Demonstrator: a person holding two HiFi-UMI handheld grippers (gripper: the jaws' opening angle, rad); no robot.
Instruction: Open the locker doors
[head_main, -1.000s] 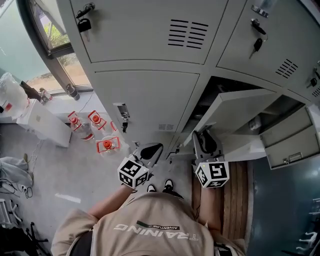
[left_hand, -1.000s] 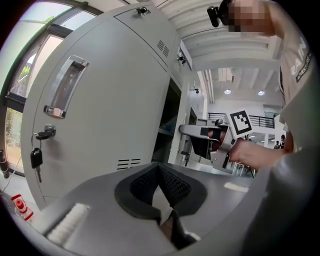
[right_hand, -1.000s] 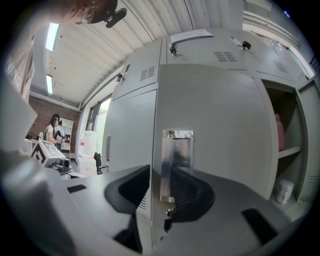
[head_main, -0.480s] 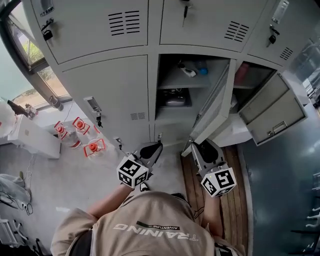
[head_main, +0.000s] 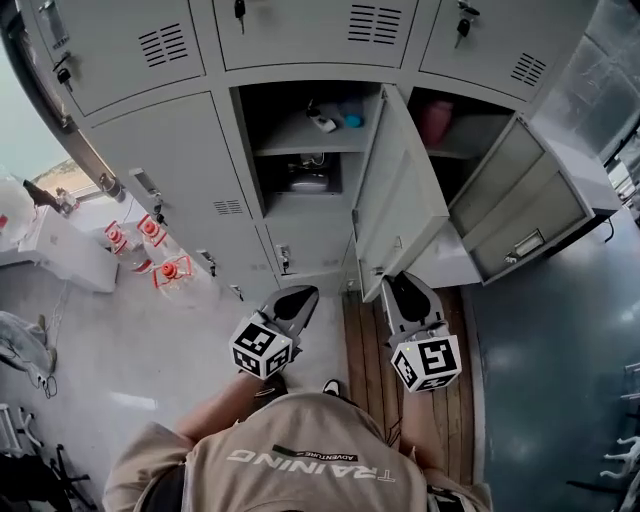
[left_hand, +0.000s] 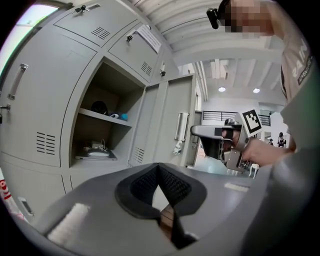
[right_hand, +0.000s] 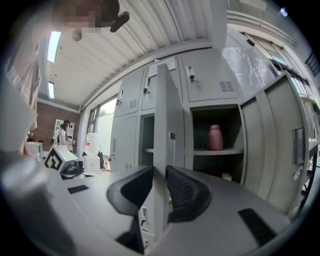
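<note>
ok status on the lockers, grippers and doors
Left gripper shut, empty. Right gripper open, jaws just been closing, edge of middle door lined up in the gap, ungripped. That door and right door open, left door shut. Bottles on floor by it.

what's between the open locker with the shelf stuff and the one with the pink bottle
An open locker door, swung outward; the head view shows it best, the right gripper view edge-on.
</note>
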